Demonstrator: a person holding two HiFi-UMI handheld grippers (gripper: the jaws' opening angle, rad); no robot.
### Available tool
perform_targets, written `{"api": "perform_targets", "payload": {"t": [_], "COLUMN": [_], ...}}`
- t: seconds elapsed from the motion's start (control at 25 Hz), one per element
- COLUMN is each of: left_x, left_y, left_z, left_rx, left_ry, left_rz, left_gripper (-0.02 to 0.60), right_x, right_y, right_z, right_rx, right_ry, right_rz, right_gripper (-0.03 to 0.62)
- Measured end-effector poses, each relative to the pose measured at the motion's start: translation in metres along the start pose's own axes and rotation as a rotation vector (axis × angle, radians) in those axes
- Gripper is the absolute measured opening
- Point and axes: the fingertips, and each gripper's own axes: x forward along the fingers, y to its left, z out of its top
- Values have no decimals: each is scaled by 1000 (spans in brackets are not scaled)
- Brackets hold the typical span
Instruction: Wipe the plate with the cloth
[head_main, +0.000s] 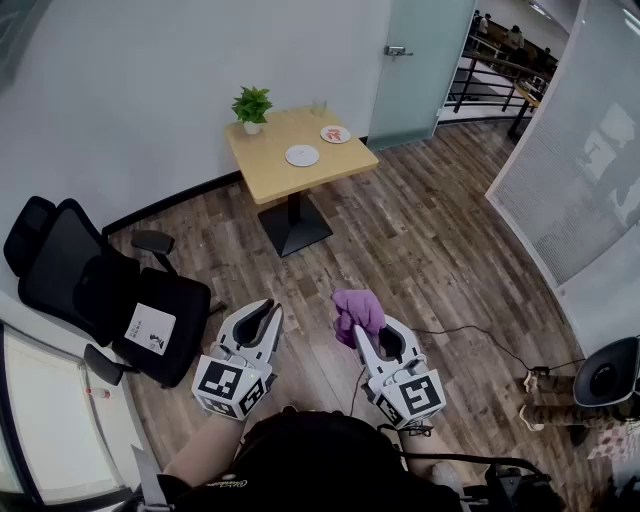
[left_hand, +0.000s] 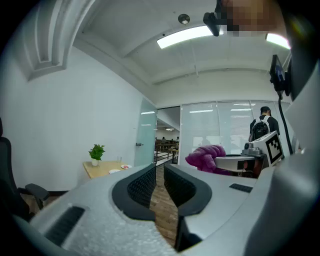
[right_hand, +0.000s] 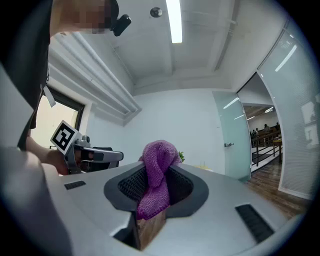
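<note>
A purple cloth (head_main: 357, 311) is pinched in my right gripper (head_main: 362, 332), which is shut on it and held over the wooden floor. In the right gripper view the cloth (right_hand: 157, 176) bulges above the jaws and hangs down between them. My left gripper (head_main: 268, 312) is beside it, shut with nothing in it; its jaws (left_hand: 160, 175) stand almost together. Far ahead, a white plate (head_main: 302, 155) and a second plate with red on it (head_main: 335, 134) lie on a small wooden table (head_main: 268, 178). Both grippers are well short of the table.
A potted plant (head_main: 251, 105) stands at the table's back corner. A black office chair (head_main: 98, 288) is on the left. A glass door (head_main: 420, 60) is behind the table. A cable (head_main: 470, 338) and a round dark appliance (head_main: 610, 375) are on the floor at the right.
</note>
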Motion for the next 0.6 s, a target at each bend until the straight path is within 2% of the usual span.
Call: {"api": "perform_targets", "payload": {"t": [0.36,0.6], "left_x": [15,32], "left_y": [-13,-33], "left_z": [-2,-3], "left_rx": [-5,12], "left_ry": [-1,3], "left_rz": [-1,-6], "left_gripper": [48,48], "right_x": [-7,-20], "right_y": [-17,-37], "right_z": [-3,-2], "right_rx": [52,48], "right_ry": [-15,-26], "right_rz": [19,21], "right_gripper": [89,89]}}
